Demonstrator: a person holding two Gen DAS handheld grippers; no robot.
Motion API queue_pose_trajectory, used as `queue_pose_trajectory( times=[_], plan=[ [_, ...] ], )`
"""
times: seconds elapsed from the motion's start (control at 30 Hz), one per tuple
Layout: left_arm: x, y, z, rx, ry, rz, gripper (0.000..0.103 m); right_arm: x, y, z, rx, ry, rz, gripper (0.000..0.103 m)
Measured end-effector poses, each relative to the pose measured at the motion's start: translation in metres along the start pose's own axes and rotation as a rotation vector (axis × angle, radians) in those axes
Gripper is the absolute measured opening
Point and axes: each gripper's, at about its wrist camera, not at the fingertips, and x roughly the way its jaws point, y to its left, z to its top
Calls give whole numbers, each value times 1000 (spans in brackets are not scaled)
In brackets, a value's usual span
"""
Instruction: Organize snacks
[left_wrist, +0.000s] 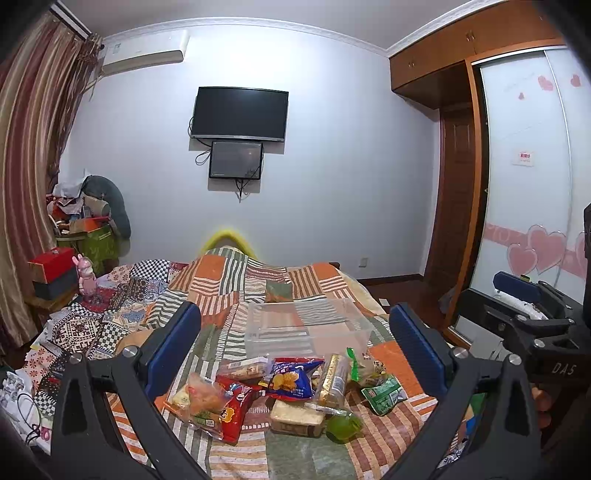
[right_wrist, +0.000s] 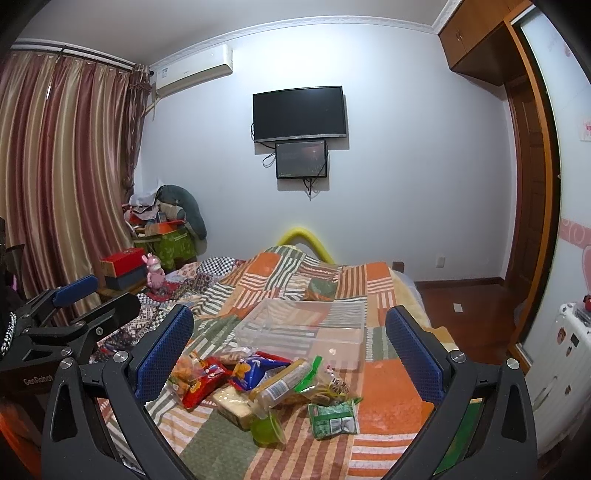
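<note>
Roughly eight snacks (left_wrist: 291, 391) lie heaped on the quilt (left_wrist: 236, 295), just in front of an empty clear bin (left_wrist: 306, 328). Handling, judged: mostly light crinkly film packs, slippery and crushable, contents brittle; best pinched at a flat sealed edge or across the narrow width with gentle force. The blue chip bag (left_wrist: 290, 378) sits on top and looks easiest to lift first. The red pack (left_wrist: 234, 406) and orange pack (left_wrist: 199, 400) overlap at the pile's left; a pale cracker block (left_wrist: 295, 415) and a green jelly cup (left_wrist: 343, 426) look stiffer, and the cup may roll. A green pouch (right_wrist: 332, 413) lies apart on the right, flat, so harder to get under. The soft quilt will give beneath a press. Left gripper (left_wrist: 295, 339): jaws wide apart, holding nothing, above the pile. Right gripper (right_wrist: 290, 343): likewise spread and empty. Nothing in the bin yet; task at its start.
</note>
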Motion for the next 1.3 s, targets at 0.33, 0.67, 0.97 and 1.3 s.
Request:
queue_pose_trajectory(
  times=[0.33,0.67,0.97,1.3],
  plan=[
    [1,0,0,-3,1,-1,103,-1,1,2,-5,-12,3,103],
    [0,0,1,-2,1,-3,103,-1,1,2,-4,-14,4,103],
    [0,0,1,-3,1,-3,103,0,0,2,-2,-15,4,103],
    [1,0,1,-2,1,-2,103,1,0,2,-1,-16,4,103]
  ],
)
